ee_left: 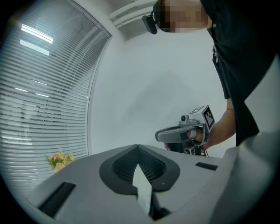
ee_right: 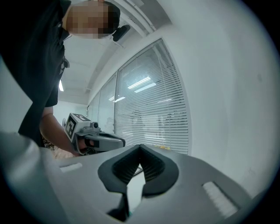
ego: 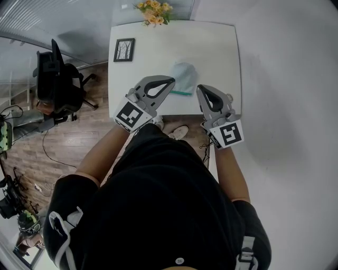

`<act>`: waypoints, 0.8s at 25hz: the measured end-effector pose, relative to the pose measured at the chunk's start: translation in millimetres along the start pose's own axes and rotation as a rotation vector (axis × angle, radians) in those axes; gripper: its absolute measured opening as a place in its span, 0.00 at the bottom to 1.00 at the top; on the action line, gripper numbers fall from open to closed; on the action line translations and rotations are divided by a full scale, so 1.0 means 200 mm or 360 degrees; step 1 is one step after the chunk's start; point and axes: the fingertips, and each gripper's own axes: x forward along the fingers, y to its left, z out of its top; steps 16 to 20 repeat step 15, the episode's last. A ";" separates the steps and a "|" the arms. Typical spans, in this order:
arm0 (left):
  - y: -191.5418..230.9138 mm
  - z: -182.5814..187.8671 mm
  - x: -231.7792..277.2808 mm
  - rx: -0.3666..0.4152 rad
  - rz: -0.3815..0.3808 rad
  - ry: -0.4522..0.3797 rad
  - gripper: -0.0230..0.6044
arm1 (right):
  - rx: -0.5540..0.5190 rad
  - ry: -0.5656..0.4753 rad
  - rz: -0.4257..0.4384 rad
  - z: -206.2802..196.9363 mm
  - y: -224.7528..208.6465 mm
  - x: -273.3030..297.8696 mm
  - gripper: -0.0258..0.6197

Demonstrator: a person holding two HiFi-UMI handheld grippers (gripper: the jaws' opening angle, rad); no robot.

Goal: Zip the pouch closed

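Note:
A pale blue-green pouch lies on the white table near its front edge, with its teal zipper strip along the near side. My left gripper hovers just left of the pouch, shut and empty. At the pouch's right, my right gripper is also shut with nothing in it. In the left gripper view the closed jaws point level at a bare wall, and the right gripper shows beyond them. The right gripper view shows its closed jaws and the left gripper; the pouch is hidden in both.
A small framed picture stands at the table's back left and a bunch of yellow flowers at its back edge. A black office chair sits on the wood floor to the left. Window blinds line that side.

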 end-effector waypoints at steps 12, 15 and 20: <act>-0.02 0.01 0.00 -0.0006 -0.0002 0.0007 0.05 | 0.0015 -0.0012 0.0001 0.02 0.01 -0.01 0.05; -0.03 0.01 0.00 -0.0009 -0.0002 0.0011 0.05 | 0.0008 0.0011 -0.0006 0.01 0.00 -0.02 0.05; -0.03 0.01 0.00 -0.0009 -0.0002 0.0011 0.05 | 0.0008 0.0011 -0.0006 0.01 0.00 -0.02 0.05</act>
